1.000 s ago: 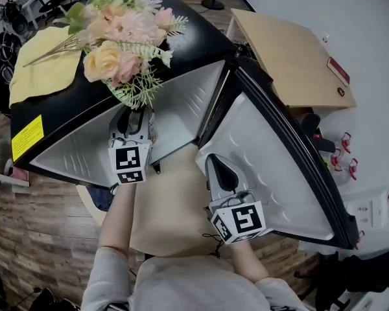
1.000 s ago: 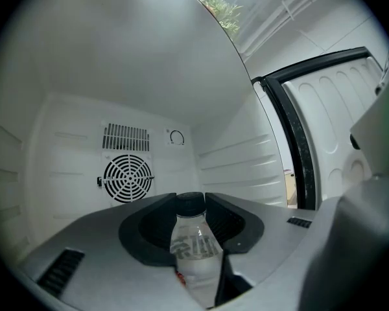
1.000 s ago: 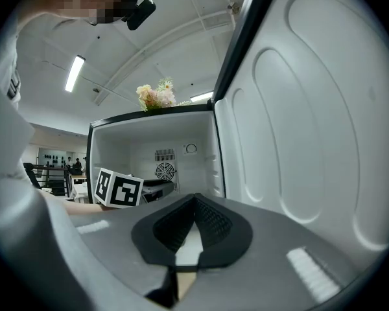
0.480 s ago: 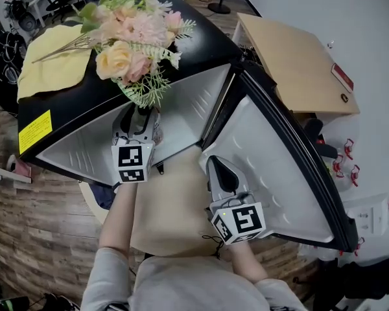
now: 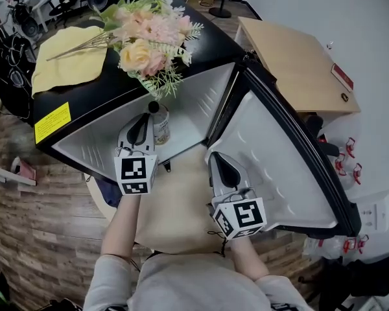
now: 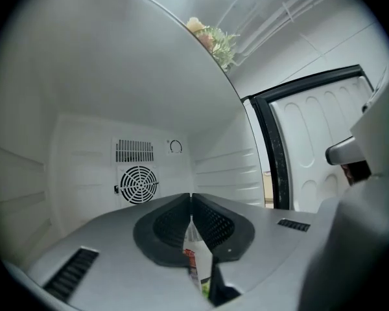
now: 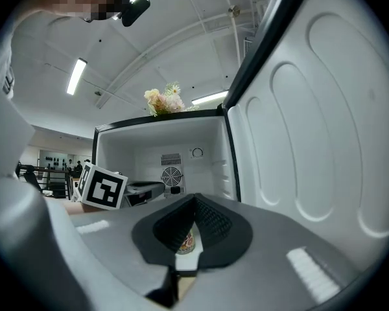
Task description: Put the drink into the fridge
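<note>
A black fridge [image 5: 181, 57] is seen from above with its white interior exposed, and its door [image 5: 279, 167] is swung wide open to the right. Behind the door, a light wooden cabinet [image 5: 298, 63] is set against the wall. On the fridge's top, a yellow cloth [image 5: 71, 60] is laid at the left, and a bunch of pale pink and cream flowers [image 5: 152, 41] is placed beside it, overhanging the front edge.

The left hand-held gripper [image 5: 144, 120] is reached into the fridge opening. Its jaws are brought together with the tips touching, and nothing is clamped between them. The right hand-held gripper [image 5: 218, 157] is held in front of the opening, just beside the inner face of the door. Its jaws are likewise closed and nothing is gripped.

The drink [image 5: 161, 127], a small bottle with a dark cap, is stood upright on the white floor inside the fridge, near the front edge and just right of the left hand-held gripper's tips.
</note>
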Available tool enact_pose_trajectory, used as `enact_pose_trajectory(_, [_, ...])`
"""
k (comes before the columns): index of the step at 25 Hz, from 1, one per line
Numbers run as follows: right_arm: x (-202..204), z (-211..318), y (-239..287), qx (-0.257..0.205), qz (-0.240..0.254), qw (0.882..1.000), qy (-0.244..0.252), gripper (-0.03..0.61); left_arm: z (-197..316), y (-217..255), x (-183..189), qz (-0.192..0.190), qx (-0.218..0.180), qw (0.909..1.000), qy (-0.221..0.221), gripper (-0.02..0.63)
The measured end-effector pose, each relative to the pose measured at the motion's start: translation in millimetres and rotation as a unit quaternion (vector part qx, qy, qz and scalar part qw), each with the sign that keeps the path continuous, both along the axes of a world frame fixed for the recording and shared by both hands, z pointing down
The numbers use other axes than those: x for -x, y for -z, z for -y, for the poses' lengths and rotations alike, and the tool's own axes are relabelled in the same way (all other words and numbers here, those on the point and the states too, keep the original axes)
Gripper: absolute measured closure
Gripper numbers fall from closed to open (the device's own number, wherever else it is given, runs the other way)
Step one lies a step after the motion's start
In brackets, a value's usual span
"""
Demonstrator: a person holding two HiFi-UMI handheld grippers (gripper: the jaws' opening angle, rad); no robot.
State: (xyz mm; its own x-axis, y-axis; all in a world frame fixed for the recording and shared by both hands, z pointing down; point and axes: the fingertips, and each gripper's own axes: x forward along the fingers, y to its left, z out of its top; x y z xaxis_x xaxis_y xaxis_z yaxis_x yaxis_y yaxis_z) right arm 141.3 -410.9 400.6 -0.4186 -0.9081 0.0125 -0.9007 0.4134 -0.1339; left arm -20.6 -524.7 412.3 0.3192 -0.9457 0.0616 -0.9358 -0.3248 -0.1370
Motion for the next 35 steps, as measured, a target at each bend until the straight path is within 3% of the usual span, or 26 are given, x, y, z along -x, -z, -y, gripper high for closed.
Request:
enact_pose_trajectory(16, [28,-34,18,-0.016,-0.010,1.000,-0.020,0.569,-101,38,30,-0.060,-0.001,0.9976,-0.035,0.603])
enact_pose_trajectory(23, [38,-54,25,-0.024,-0.013,0.999,-0.033,0.569,-138,53,49,-0.047,-0.021,0.9982,-0.031,0.601])
enact_pose_trajectory(35, [56,-104,43,-0.044,-0.034,0.997,-0.061,0.569,-197,76,94,-0.067,-0.048,0.9962,-0.029,0.601])
